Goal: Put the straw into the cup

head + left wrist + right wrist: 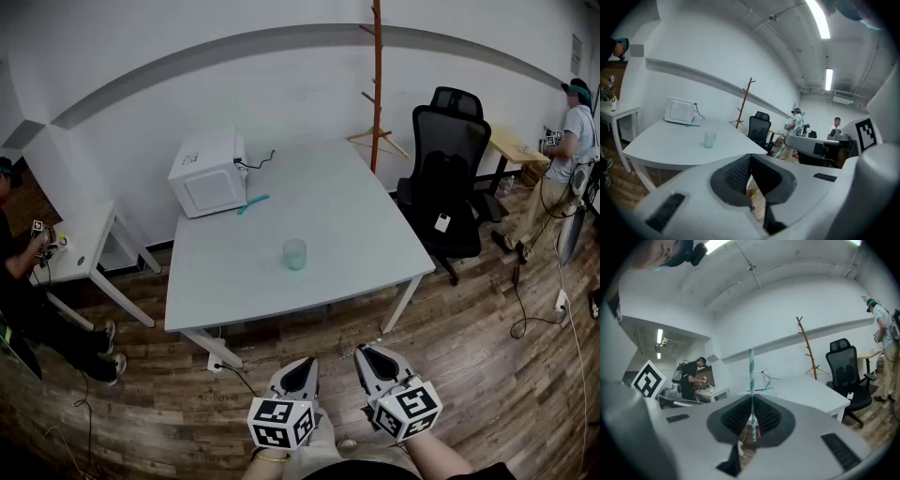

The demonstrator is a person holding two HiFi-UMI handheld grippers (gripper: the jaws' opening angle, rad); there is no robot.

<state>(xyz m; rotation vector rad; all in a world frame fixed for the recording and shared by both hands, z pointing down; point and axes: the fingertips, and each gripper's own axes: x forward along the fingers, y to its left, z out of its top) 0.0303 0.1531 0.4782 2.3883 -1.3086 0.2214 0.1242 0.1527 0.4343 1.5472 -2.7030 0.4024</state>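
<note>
A clear pale-green cup (295,253) stands upright near the front of the white table (356,234); the left gripper view also shows the cup (709,139). A teal-and-white striped straw (751,369) stands upright between the jaws of my right gripper (751,397), which is shut on it. In the head view my right gripper (368,356) and left gripper (302,367) hang low, in front of the table over the floor, well short of the cup. I cannot make out the straw there. My left gripper (750,158) is shut with nothing in it.
A white microwave (208,173) sits at the table's back left, with a teal stick-like thing (253,203) beside it. A black office chair (450,187) and a wooden coat stand (376,84) are to the right. A small white table (80,244) and people stand at both sides.
</note>
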